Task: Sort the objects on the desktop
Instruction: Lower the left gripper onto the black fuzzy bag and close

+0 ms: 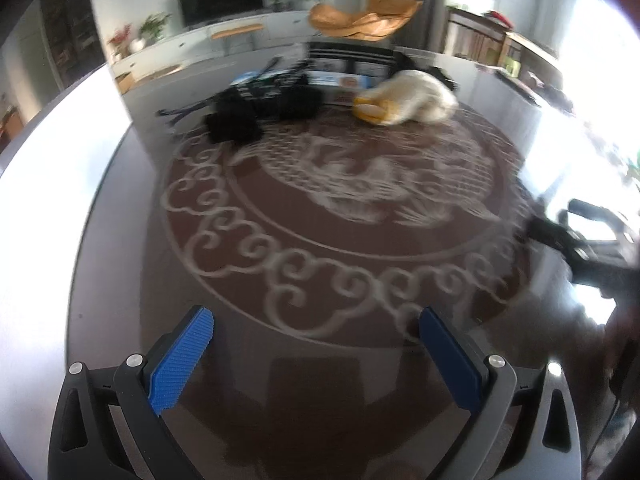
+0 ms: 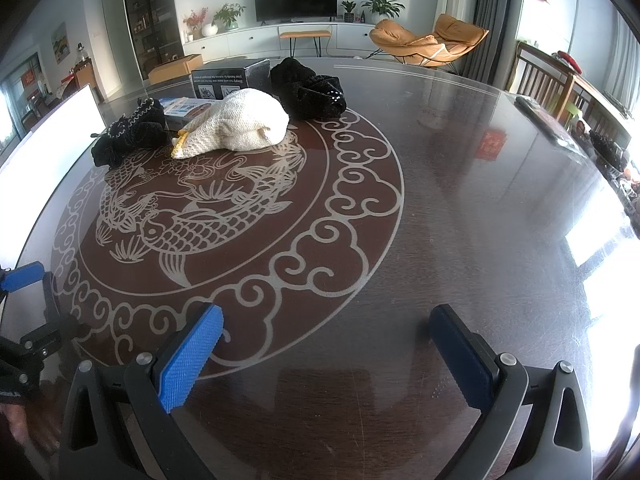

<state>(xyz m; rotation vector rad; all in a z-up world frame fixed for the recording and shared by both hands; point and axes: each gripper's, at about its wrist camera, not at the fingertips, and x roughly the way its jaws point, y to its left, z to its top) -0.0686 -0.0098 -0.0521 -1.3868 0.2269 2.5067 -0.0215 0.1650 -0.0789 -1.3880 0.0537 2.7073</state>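
A cream knitted hat (image 2: pixel 244 126) with a yellow edge lies at the far side of the round dark table (image 2: pixel 460 200). A black knitted piece (image 2: pixel 132 134) lies to its left, another black fuzzy piece (image 2: pixel 310 90) behind it on the right. A black box (image 2: pixel 228 78) and a flat blue-white box (image 2: pixel 182 106) lie behind them. My right gripper (image 2: pixel 326 324) is open and empty above the near table. My left gripper (image 1: pixel 316 324) is open and empty; its view is blurred and shows the cream hat (image 1: pixel 412 98) and black pieces (image 1: pixel 260 108) far ahead.
The table bears a fish and cloud pattern (image 2: pixel 200 216). My left gripper's blue pad (image 2: pixel 22 276) shows at the right view's left edge; my right gripper (image 1: pixel 592 248) shows at the left view's right edge. Dark objects (image 2: pixel 548 120) lie at the table's far right.
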